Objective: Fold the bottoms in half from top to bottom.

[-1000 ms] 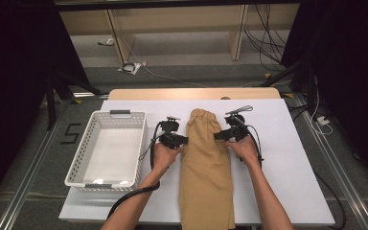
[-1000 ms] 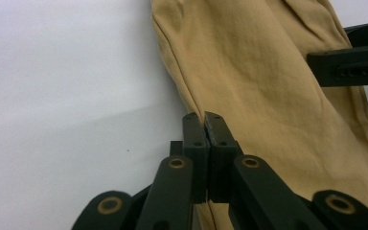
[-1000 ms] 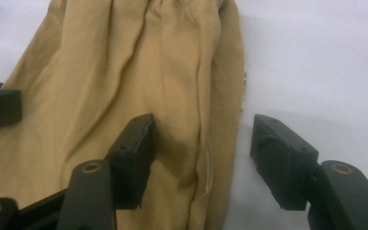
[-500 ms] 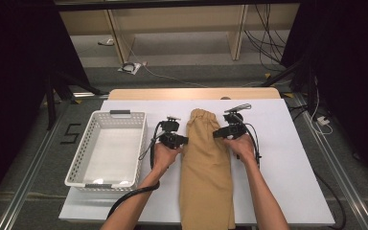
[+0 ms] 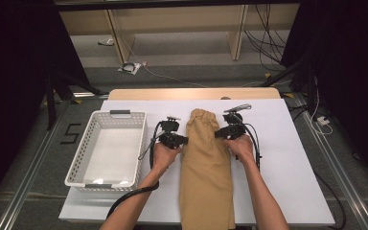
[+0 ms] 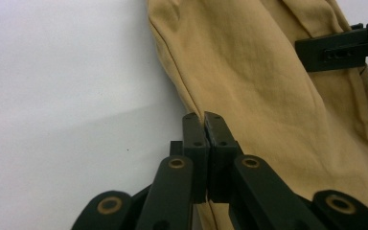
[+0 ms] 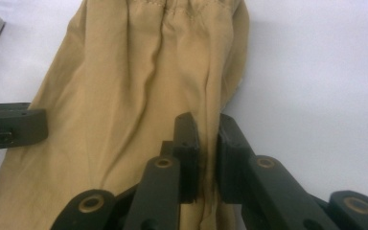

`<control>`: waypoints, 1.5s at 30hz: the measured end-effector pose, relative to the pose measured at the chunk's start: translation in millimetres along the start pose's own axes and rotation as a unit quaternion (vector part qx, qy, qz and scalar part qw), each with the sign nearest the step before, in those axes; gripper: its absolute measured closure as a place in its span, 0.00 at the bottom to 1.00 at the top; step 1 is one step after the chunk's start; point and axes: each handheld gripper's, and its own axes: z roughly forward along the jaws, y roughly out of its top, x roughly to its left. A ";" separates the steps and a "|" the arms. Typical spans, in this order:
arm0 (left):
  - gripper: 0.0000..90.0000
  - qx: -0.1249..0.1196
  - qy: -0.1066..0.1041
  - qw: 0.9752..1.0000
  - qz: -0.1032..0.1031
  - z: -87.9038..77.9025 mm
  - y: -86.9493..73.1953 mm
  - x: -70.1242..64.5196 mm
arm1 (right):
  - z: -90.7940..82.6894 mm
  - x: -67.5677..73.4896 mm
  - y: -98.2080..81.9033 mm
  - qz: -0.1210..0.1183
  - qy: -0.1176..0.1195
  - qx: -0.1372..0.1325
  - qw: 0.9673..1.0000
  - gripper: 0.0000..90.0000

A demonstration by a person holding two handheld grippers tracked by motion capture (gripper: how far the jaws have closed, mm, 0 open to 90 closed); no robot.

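A tan cloth garment [image 5: 206, 163] lies lengthwise down the middle of the white table [image 5: 292, 143], its gathered end at the far side. My left gripper [image 5: 182, 140] is at the garment's left edge. In the left gripper view its jaws [image 6: 205, 117] are pressed together on that edge of the garment [image 6: 268, 72]. My right gripper [image 5: 219, 132] is at the opposite edge. Its jaws [image 7: 206, 124] have just been closing and now pinch a fold of the garment [image 7: 139, 72].
A white slatted basket [image 5: 79, 160] stands left of the garment, close to my left hand. The garment's near end hangs over the table's front edge. A wooden strip [image 5: 191, 93] borders the table's far side, with floor and cables beyond.
The right gripper's jaws have drawn together on the garment's right edge. Both hands and the garment have stayed in place.
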 end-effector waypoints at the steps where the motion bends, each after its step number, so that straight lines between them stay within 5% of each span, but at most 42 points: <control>1: 0.98 0.000 0.000 1.000 0.000 0.0 0.1 0.0 | -0.9 0.5 0.1 -0.002 0.000 0.000 1.000 0.90; 28: 0.98 -0.021 0.003 1.000 0.009 -7.4 4.6 1.2 | -12.3 7.8 7.7 -0.040 -0.004 -0.025 0.999 0.91; 45: 0.98 -0.048 0.009 0.999 0.025 -18.4 15.4 4.1 | -23.9 14.6 14.9 -0.076 0.005 -0.076 0.994 0.91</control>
